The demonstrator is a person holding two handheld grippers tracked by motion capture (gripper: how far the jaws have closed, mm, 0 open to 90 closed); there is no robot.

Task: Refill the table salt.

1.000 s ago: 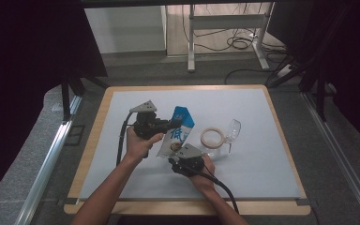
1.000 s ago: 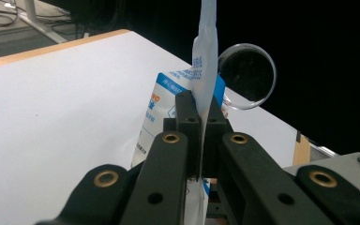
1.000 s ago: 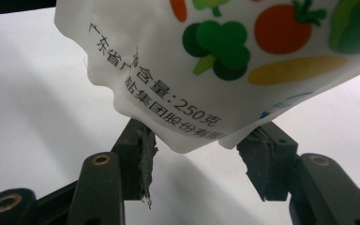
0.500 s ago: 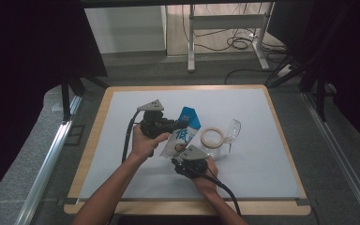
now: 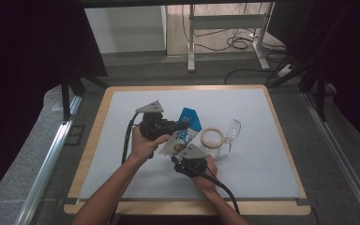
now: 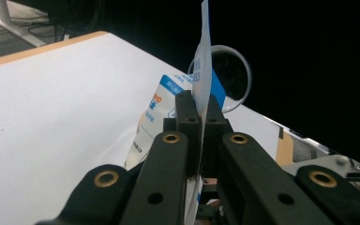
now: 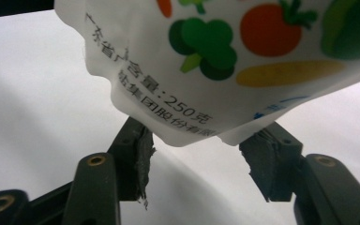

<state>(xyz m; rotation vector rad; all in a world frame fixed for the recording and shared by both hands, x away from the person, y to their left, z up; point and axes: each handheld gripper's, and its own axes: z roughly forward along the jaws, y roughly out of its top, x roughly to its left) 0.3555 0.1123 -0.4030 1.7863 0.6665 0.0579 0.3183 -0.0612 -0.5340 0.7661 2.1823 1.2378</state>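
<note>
Left tool (image 6: pixel 201 117) is pinched tight on the pouch (image 5: pixel 182 136) — right tool (image 7: pixel 194 159) has just been opening, its pads spread beside the pouch's corner.

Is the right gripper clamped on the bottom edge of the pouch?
No: in the right gripper view the right gripper has its jaws standing apart, either side of the pouch, pads not pressing it.

Pouch (image 7: pixel 206 61), lower edge: "250克" closes a line of black Chinese print (vegetable pictures sit above it).
Pouch front, high view: one large blue character, "低".
Pouch side, left gripper view: print too small to read.
</note>
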